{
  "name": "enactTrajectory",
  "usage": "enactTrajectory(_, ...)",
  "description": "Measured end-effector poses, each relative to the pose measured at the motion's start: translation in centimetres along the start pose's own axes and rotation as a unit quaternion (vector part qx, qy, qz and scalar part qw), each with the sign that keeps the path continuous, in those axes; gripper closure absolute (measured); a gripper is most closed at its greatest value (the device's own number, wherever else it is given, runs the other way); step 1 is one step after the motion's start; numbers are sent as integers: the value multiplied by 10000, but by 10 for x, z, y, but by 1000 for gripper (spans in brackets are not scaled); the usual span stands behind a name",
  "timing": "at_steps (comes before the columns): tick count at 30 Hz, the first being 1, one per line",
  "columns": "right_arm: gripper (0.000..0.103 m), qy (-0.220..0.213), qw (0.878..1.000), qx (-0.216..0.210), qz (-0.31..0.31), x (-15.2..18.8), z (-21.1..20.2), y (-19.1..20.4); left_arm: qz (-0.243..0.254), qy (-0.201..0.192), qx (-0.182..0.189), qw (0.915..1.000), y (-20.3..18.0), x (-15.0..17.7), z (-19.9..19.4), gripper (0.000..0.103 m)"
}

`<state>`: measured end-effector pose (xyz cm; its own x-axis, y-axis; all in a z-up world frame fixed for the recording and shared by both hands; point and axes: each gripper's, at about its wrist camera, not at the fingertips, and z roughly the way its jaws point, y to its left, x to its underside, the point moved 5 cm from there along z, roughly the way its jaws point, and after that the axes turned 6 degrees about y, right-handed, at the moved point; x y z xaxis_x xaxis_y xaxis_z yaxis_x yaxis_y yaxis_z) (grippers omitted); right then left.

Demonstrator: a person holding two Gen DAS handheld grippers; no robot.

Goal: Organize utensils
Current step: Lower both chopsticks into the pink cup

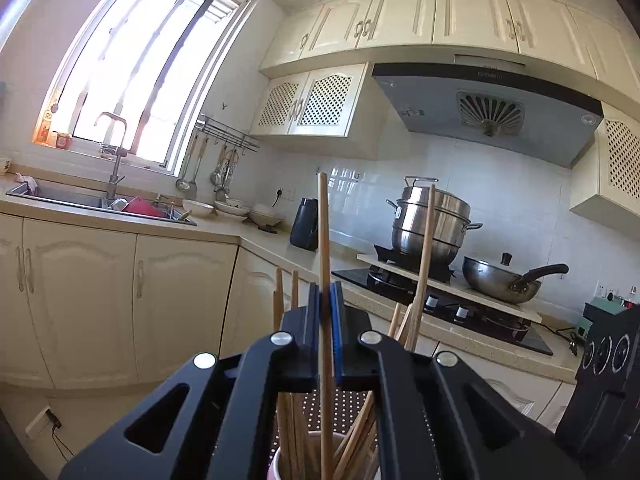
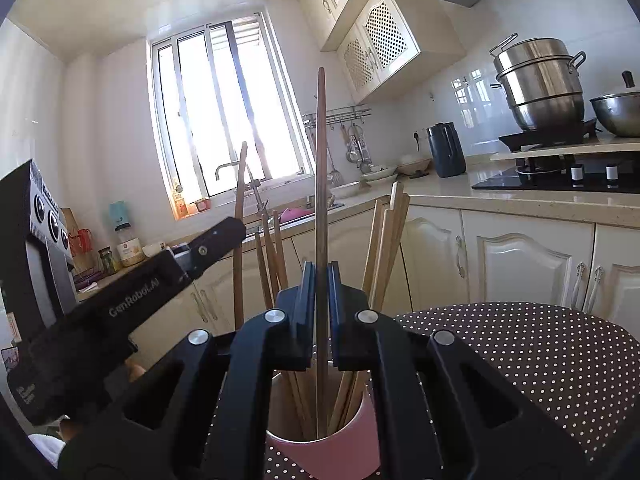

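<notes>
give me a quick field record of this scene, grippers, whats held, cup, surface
left gripper: jaws shut on a light chopstick, held upright
right gripper: jaws shut on a darker chopstick, held upright
cup: pink, below both grippers, holds many loose chopsticks
held sticks: lower ends reach down into the cup
surface: dark polka-dot cover under the cup
background: steamer pot on the stove

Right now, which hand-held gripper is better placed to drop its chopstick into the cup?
Right, probably: the right hand-held gripper is shut on a chopstick reaching deep inside the pink cup, centred below.
</notes>
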<state>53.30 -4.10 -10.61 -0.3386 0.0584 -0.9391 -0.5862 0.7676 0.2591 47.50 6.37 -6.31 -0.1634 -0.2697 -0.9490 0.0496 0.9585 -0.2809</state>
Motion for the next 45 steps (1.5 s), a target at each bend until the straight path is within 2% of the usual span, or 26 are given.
enactTrajectory(7,97,77,9999,-71,100,7,-1,-7,99,-382,-147,9991,-7,-11,4,98)
enactTrajectory(10,97,87,9998,-131,111,9,0,-7,109,-372,-173,9991,-6,-8,14,97)
enactTrajectory(16,97,105,9996,-198,144,11,2,-9,167,-139,-220,9995,1,10,22,97)
enactTrajectory(21,97,108,9995,-247,167,13,-1,-7,329,68,-202,9992,6,24,14,97)
enactTrajectory(29,96,259,9995,-96,-154,21,-12,5,585,359,-218,9974,7,46,-7,97)
enactTrajectory(38,96,657,9937,273,-870,37,-8,26,832,737,-203,9936,4,67,-20,97)
enactTrajectory(45,96,1051,9904,403,-799,59,6,20,944,1043,-251,9897,6,76,-17,97)
